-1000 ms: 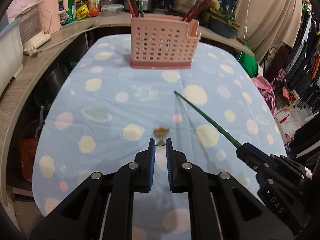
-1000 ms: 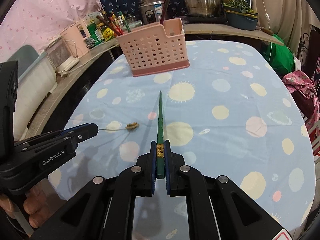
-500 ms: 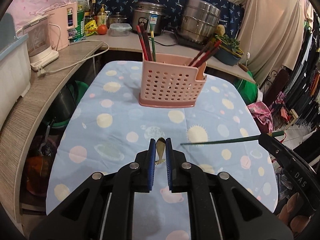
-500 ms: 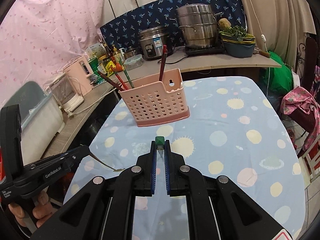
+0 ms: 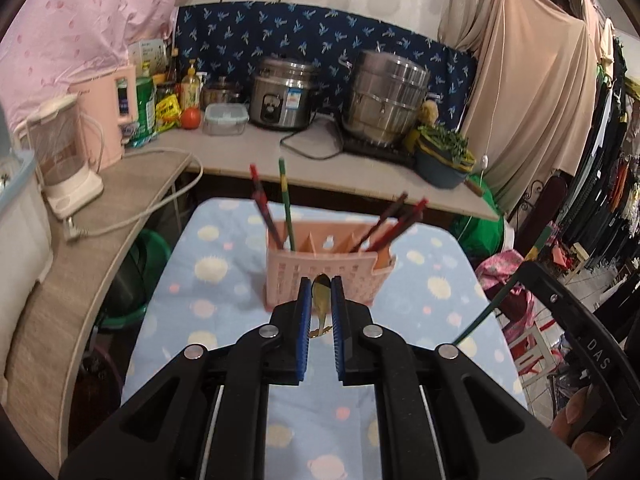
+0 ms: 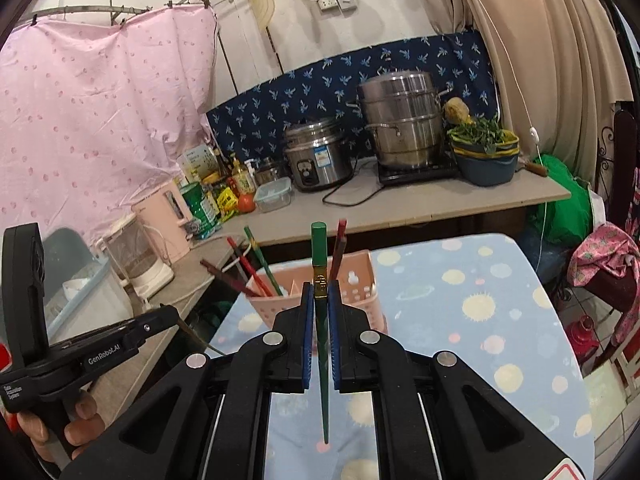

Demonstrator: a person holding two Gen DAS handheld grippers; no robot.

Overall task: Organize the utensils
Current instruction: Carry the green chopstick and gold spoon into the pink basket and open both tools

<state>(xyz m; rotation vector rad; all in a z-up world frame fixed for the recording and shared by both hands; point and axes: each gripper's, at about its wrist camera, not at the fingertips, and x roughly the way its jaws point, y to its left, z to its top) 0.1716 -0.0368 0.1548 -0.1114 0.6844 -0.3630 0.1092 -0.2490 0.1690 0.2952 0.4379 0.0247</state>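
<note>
Both tools are loaded and aimed at the holder, so the carry step looks in hand. Nearest, the left gripper (image 5: pixel 321 296) is clamped on a small gold metal spoon (image 5: pixel 320 294), bowl up, glossy and curved. The right gripper (image 6: pixel 320 304) is clamped on a slim green lacquered chopstick (image 6: pixel 321 320) with a gold band, its blunt end up and its taper hanging below the blue ribbed pads. Beyond lies the soft blue spotted tablecloth (image 5: pixel 224 292), then the pink perforated plastic utensil basket (image 5: pixel 288 272), divided into compartments and bristling with red chopsticks (image 5: pixel 400 220). Next, each piece likely needs lowering into its own compartment before release.
</note>
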